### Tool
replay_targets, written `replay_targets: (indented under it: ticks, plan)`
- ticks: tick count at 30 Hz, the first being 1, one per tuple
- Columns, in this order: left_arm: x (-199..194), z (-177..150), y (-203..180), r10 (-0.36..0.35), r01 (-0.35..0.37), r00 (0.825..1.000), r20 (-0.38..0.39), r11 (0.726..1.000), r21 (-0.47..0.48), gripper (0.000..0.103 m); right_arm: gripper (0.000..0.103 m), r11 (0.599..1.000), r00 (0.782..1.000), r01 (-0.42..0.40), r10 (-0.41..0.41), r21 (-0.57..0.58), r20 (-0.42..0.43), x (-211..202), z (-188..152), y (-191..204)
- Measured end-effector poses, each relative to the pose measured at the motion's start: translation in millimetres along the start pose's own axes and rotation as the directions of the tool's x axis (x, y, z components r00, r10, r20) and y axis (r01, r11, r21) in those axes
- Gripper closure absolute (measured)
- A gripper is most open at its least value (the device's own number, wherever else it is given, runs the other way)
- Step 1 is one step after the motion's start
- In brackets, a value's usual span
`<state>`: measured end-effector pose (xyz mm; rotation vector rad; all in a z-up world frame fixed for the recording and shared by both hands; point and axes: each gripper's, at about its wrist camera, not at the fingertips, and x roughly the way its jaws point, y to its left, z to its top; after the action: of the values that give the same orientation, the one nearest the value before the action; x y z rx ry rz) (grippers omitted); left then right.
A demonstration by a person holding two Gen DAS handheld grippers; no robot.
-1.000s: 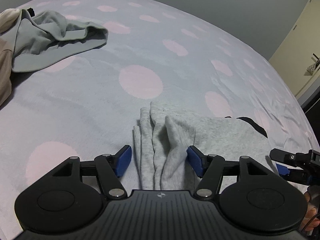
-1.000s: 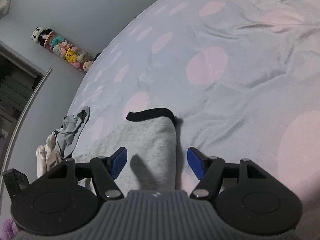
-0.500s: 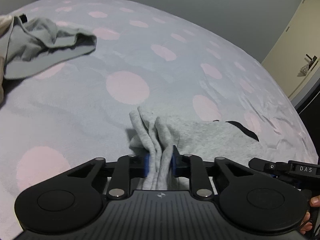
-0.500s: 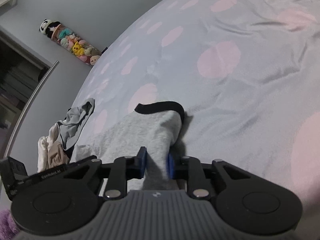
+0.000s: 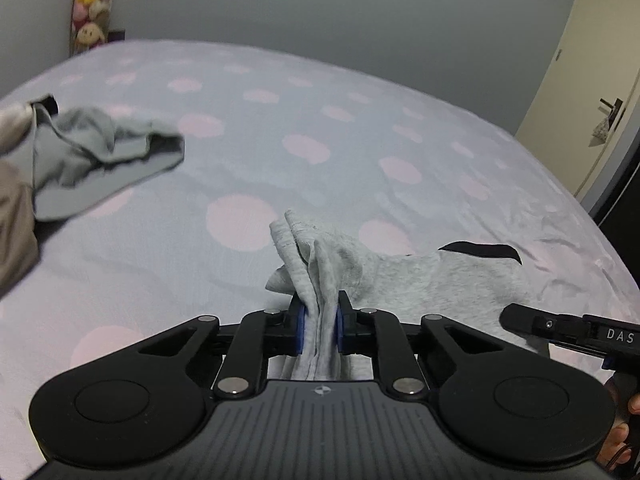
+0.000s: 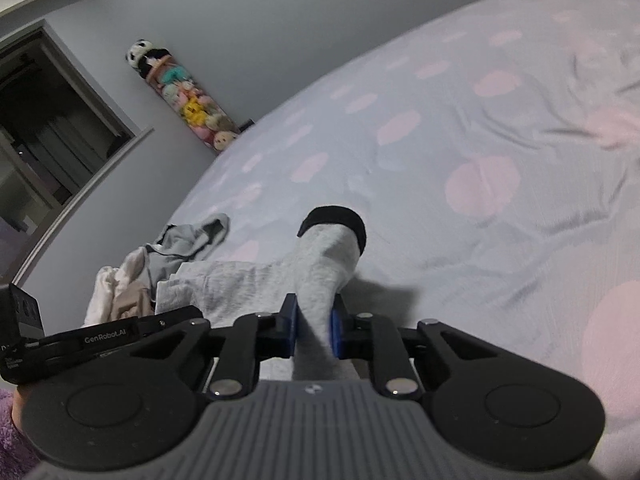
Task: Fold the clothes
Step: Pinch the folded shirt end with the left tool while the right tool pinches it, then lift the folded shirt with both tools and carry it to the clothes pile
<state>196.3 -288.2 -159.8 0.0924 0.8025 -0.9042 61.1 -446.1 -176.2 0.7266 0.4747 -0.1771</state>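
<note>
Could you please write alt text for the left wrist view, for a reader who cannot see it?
The left hand-held gripper is closing its blue pads on a bunched edge of a light grey knit garment with black trim, lifting it off a grey bedsheet with pink dots. A crumpled grey-green garment lies far left; the right hand-held gripper's tip enters at right.

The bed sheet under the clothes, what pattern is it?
The pale lilac-grey bed sheet carries large pink polka dots, clearest in the left wrist view.

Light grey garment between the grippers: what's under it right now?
Under the light grey garment only the polka-dot bedsheet shows around its edges. The left gripper and right gripper are closing on its bunched ends; whatever lies beneath its middle is covered.
</note>
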Motion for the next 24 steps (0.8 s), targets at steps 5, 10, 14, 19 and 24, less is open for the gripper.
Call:
replay_targets:
  ticks: [5,10,14,19,24]
  plan:
    - [-38.2,10.0,-15.6,-0.024,0.023,0.996,0.081,1.0,0.018,0.092,0.086,1.0,0.998,-0.016,0.018,-0.023,0.067,-33.0,3.6,17.3]
    - [-79.7,29.0,-46.2,-0.066,0.055,0.983,0.17,0.996,0.064,0.092,0.086,0.999,0.986,-0.04,0.044,-0.027,0.163,-80.2,15.1,29.6]
    - [-111.3,51.5,-85.5,-0.12,0.088,0.964,0.239,0.986,0.141,0.092,0.087,0.998,0.967,-0.036,0.048,-0.054,0.249,-123.1,29.9,36.1]
    - [-139.1,75.2,-147.8,-0.22,0.15,0.933,0.286,0.957,0.247,0.092,0.087,0.997,0.936,-0.003,0.029,-0.074,0.35,-190.0,54.7,30.9]
    - [-157.1,87.4,-215.9,-0.346,0.249,0.894,0.287,0.913,0.323,0.092,0.087,0.992,0.899,0.081,-0.03,-0.097,0.437,-273.2,79.7,18.9]
